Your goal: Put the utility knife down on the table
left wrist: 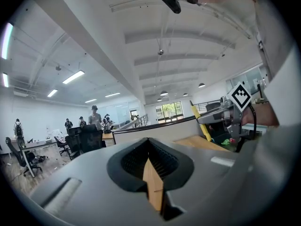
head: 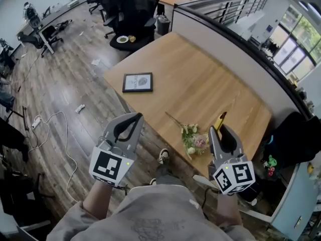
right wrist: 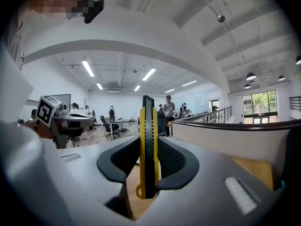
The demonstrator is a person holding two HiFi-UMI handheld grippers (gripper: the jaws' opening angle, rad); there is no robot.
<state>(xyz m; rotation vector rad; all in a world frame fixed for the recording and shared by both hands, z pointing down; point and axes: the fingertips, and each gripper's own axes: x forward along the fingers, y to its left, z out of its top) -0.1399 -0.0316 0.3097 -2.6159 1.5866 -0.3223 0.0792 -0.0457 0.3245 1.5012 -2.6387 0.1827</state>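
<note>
Your right hand-held gripper pinches the utility knife by its near end, and it looks light, hard and slippery, so squeeze firmly; your left hand-held gripper is closed on nothing.

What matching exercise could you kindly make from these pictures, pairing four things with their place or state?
Things:
1. knife
2. left gripper
3. frame
4. flowers

Places or states:
A. lying flat on the table, near its left corner
B. shut, with nothing between its jaws
C. clamped between the jaws of the right gripper
D. lying at the table's near edge, just left of the right gripper

Pairs: 1-C, 2-B, 3-A, 4-D
</note>
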